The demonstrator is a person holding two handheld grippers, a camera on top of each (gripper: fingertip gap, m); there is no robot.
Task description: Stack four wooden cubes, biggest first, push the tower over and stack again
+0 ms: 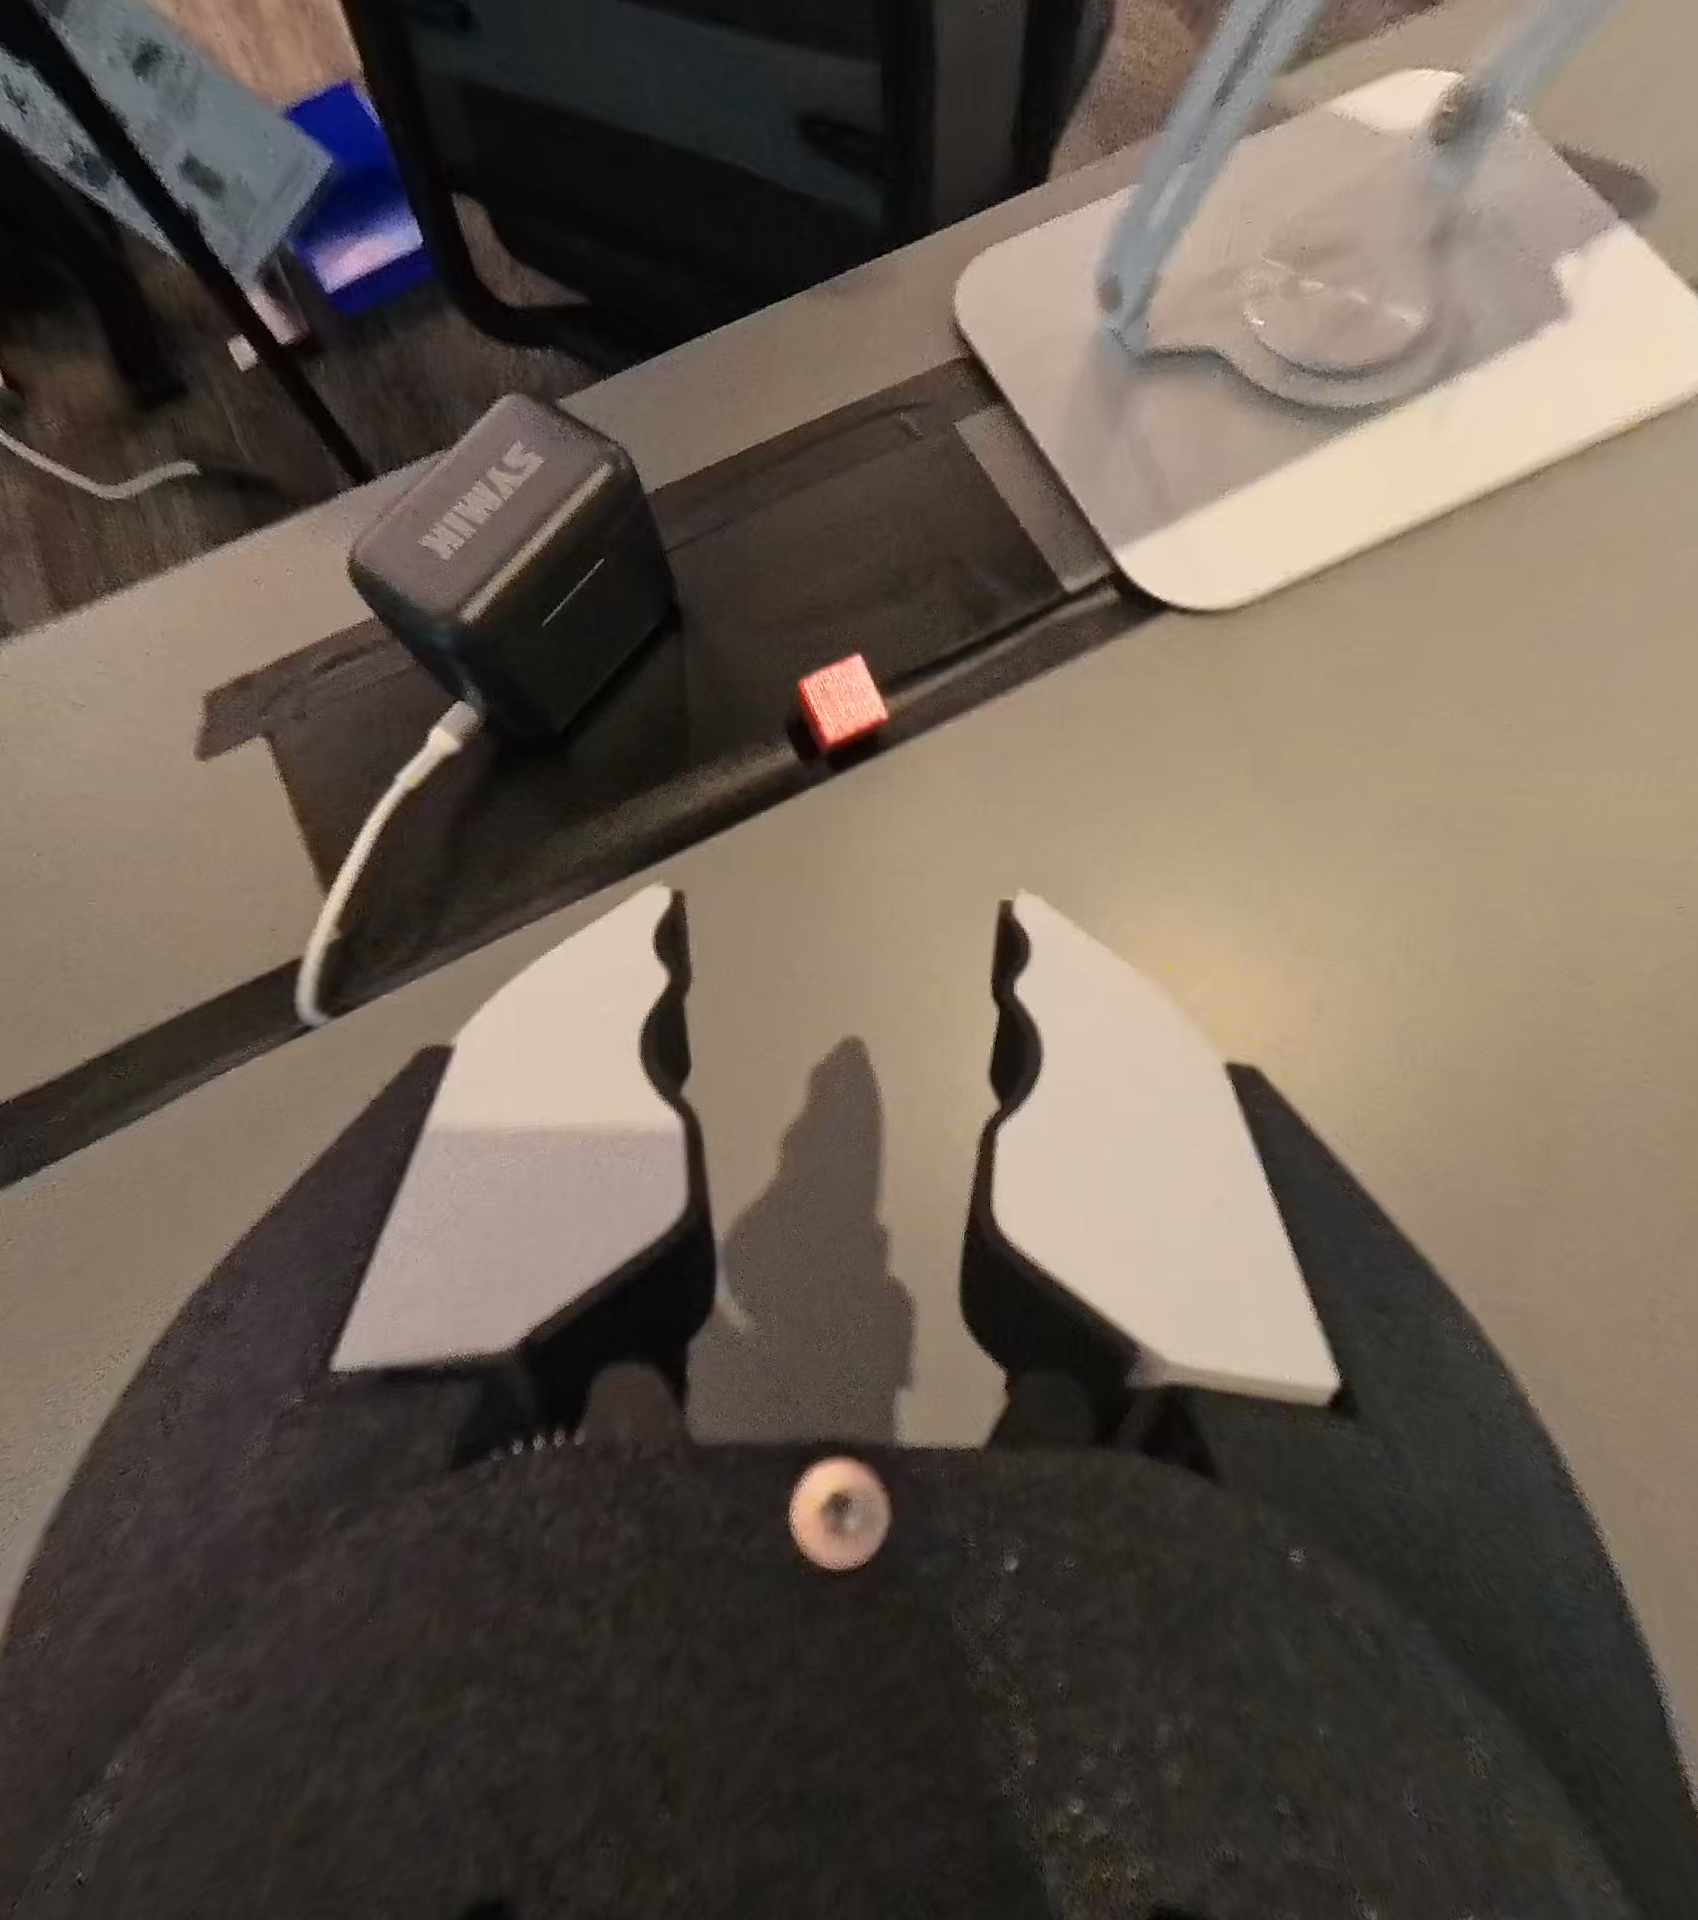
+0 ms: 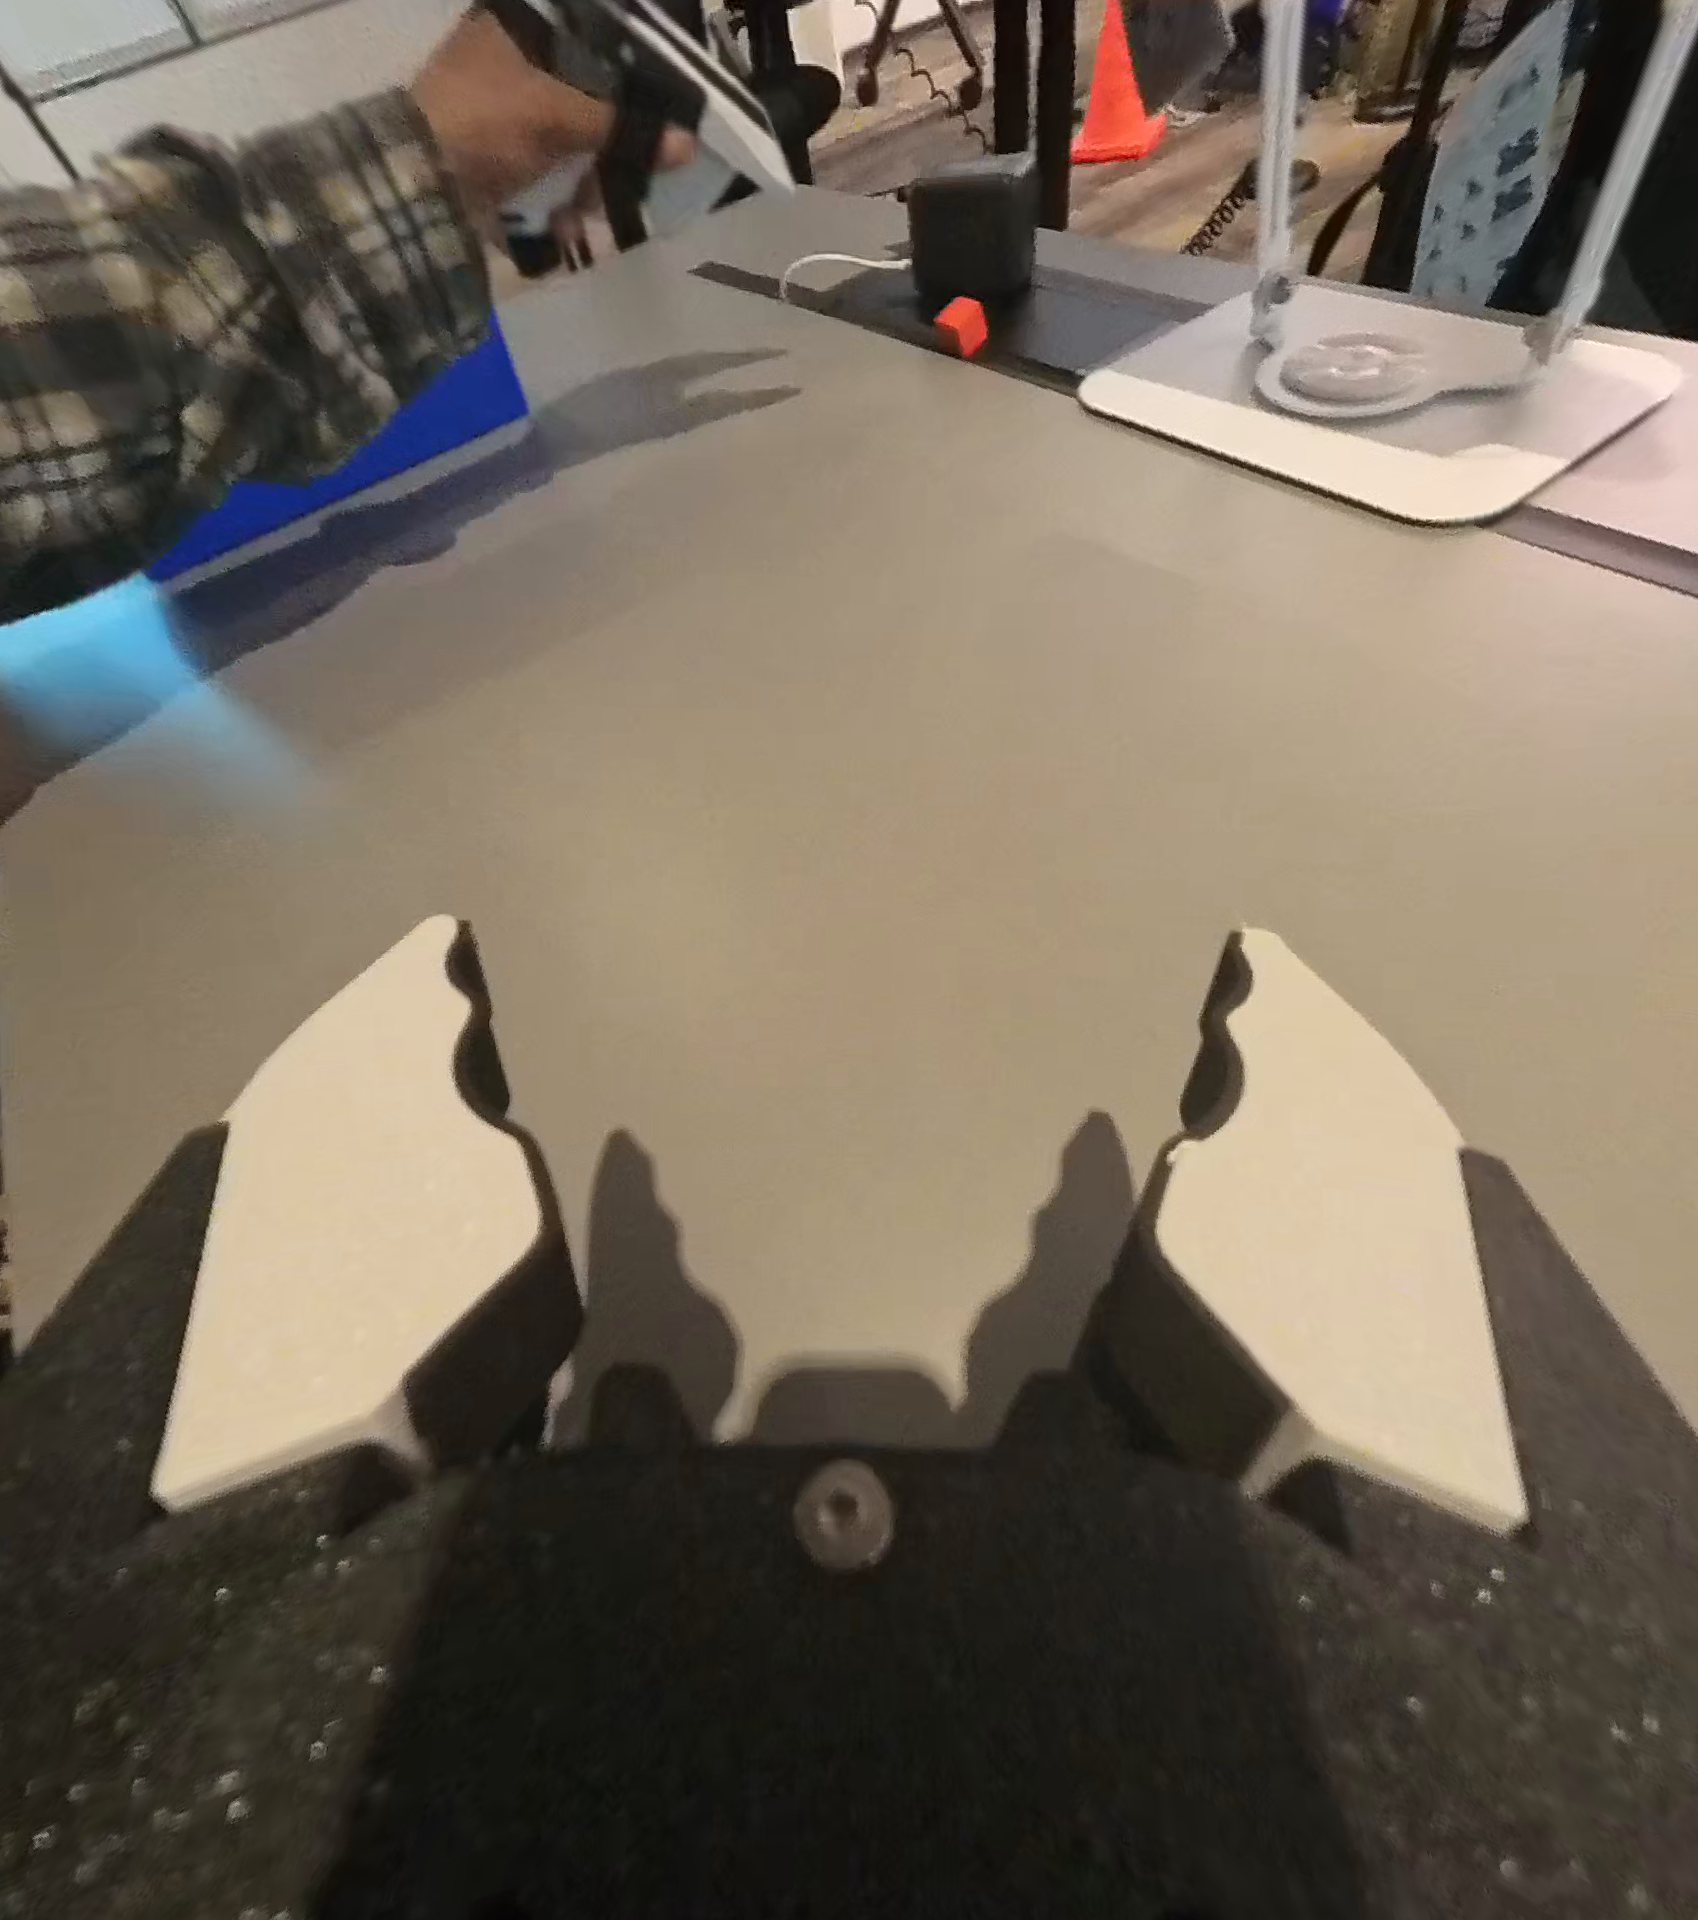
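Observation:
A small red cube (image 1: 843,698) sits at the near edge of the black cable strip (image 1: 824,551), far ahead of my left gripper (image 1: 840,904), which is open and empty above the grey table (image 1: 1344,935). The red cube also shows far off in the right wrist view (image 2: 961,325). My right gripper (image 2: 847,935) is wide open and empty over the table. A dark blue block (image 2: 388,457) lies at the left, partly hidden by a plaid sleeve (image 2: 149,343). A blurred light blue shape (image 2: 97,675) lies beside it. No other cubes show.
A black charger (image 1: 512,592) with a white cable (image 1: 377,831) stands on the strip left of the red cube. A white lamp base (image 1: 1344,343) sits at the back right. The person's hand holds the left gripper at the upper left (image 2: 637,114). Chairs and an orange cone (image 2: 1115,94) stand beyond the table. The gap from one gripper's tips to the other's is roughly 50 cm. The left tips stand about 12 cm off the small red cube (image 1: 843,698). It turns up in the right wrist view (image 2: 950,315) as well.

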